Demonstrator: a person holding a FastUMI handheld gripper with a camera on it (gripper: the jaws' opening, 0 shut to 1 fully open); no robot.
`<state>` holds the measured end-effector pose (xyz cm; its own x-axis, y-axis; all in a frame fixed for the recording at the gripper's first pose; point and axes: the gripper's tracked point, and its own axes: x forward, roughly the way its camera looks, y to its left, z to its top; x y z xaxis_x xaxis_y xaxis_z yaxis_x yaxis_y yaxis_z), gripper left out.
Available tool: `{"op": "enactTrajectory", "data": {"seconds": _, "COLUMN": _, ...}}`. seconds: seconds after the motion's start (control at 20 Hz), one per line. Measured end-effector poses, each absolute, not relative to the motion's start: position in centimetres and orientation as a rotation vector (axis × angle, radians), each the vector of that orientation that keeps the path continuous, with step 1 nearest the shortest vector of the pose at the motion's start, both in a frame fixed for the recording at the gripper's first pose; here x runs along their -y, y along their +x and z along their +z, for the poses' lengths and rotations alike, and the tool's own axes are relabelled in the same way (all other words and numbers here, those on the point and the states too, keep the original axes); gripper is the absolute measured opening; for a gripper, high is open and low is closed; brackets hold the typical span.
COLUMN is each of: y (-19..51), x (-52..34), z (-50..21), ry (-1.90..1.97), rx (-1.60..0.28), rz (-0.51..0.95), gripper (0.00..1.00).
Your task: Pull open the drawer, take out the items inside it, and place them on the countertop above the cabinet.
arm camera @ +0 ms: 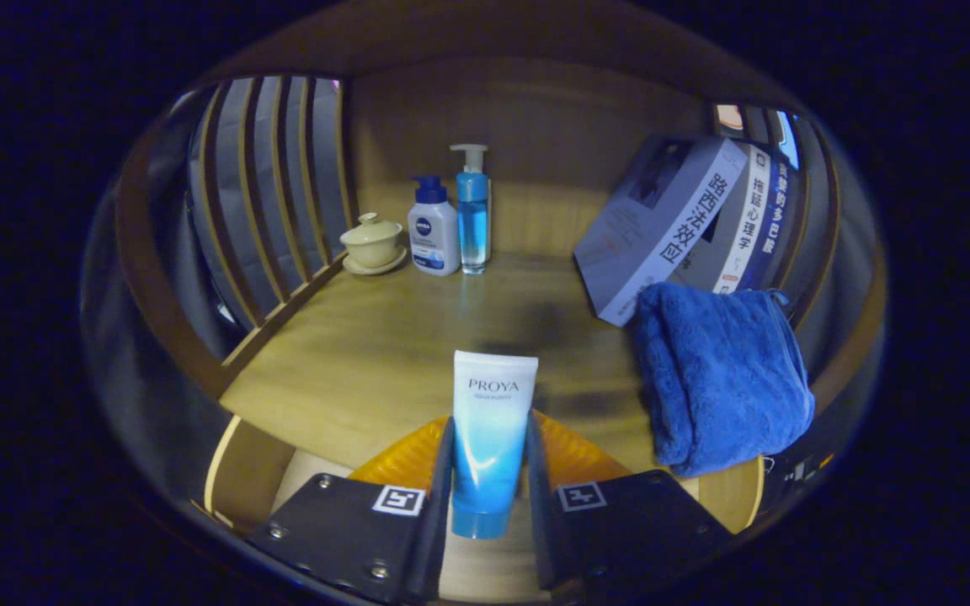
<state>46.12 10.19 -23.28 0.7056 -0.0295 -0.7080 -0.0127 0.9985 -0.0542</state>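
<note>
Fingers of our gripper (489, 471) were clenched on a blue and white tube (489, 442), 1 finger pressing each side, cap end toward us and the flat end pointing ahead over the wooden countertop (384, 337). Beyond the tube, at the back wall, we saw 2 pump bottles (451, 223) standing side by side, with a lidded cup on a saucer (373, 244) just beside them. A folded blue towel (721, 374) lay near the tube, touching the boxed books (687, 215) that leaned behind it.
</note>
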Motion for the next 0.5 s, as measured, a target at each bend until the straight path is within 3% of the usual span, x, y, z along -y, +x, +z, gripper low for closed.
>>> {"op": "enactTrajectory", "data": {"seconds": 0.5, "y": 50.2, "x": -9.8, "z": -25.9, "ry": -0.036, "rx": -0.749, "rz": -0.084, "gripper": 0.43}}
